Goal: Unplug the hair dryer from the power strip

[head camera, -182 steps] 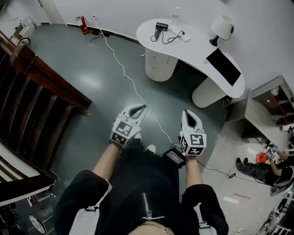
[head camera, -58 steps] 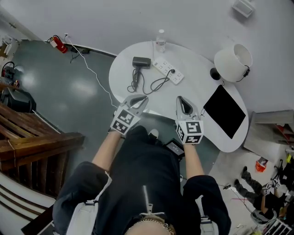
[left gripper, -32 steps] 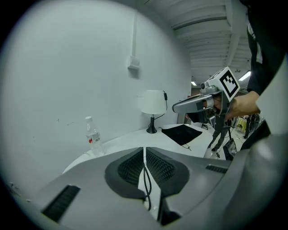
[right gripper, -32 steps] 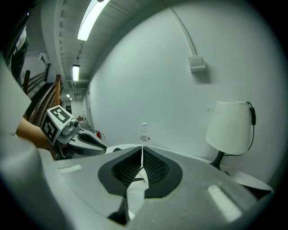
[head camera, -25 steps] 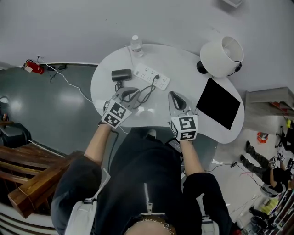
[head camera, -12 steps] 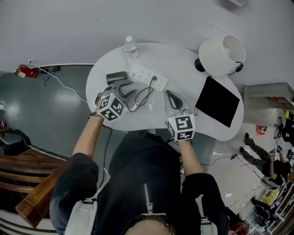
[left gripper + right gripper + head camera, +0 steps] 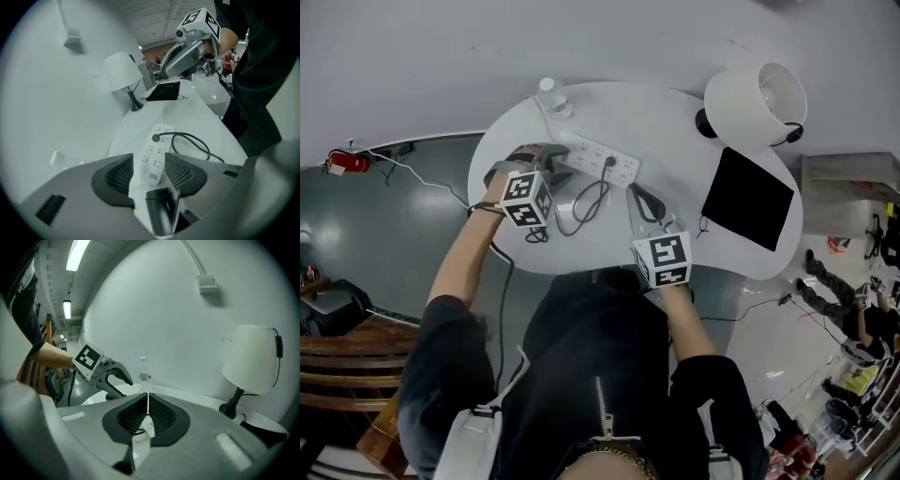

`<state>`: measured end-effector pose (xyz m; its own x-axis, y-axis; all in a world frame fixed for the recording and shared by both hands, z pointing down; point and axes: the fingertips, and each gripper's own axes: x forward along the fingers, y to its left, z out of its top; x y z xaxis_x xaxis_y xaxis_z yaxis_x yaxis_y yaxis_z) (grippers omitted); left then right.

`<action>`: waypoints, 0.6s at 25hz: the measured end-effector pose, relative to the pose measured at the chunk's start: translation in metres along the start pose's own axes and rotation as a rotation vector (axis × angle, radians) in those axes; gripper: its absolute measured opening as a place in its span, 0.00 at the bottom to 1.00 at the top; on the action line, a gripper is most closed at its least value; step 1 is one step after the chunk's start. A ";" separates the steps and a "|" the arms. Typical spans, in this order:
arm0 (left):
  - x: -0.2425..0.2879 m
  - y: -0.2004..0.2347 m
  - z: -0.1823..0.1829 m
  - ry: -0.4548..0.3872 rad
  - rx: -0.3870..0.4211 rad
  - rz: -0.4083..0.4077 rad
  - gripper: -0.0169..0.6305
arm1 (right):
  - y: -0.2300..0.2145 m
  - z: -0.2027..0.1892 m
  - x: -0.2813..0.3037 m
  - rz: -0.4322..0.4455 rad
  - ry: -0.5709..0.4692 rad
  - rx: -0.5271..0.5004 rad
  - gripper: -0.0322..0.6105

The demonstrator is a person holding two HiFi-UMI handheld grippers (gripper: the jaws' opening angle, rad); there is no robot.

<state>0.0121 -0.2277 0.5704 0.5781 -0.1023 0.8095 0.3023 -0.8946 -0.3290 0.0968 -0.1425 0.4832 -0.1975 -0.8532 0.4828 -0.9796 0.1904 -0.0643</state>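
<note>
Left gripper (image 7: 148, 159): my jaws wide apart, just been opening. Black hair dryer (image 7: 159, 213) lies on white table (image 7: 675, 122), barrel low in gap between jaws, pads not pressing on it. White power strip (image 7: 157, 150) just beyond the jaw tips, seen through the gap. Dryer's black plug (image 7: 155, 138) seated in strip, cord (image 7: 192, 140) looping across the table toward me. Right gripper (image 7: 146, 401): my jaws together, nothing held, hovering over table's near edge, well apart from strip. Water bottle (image 7: 144, 376) stands upright behind.
</note>
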 end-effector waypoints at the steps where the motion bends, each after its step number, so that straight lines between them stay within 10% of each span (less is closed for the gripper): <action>1: 0.004 0.002 0.000 0.005 0.014 -0.015 0.33 | -0.001 -0.001 0.002 -0.002 0.006 0.003 0.06; 15: 0.050 0.003 -0.017 0.077 0.120 -0.193 0.36 | -0.001 -0.004 0.028 -0.003 0.049 0.013 0.06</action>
<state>0.0292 -0.2427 0.6177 0.4430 0.0287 0.8961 0.4923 -0.8431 -0.2164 0.0927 -0.1644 0.5000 -0.1924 -0.8292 0.5249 -0.9807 0.1807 -0.0740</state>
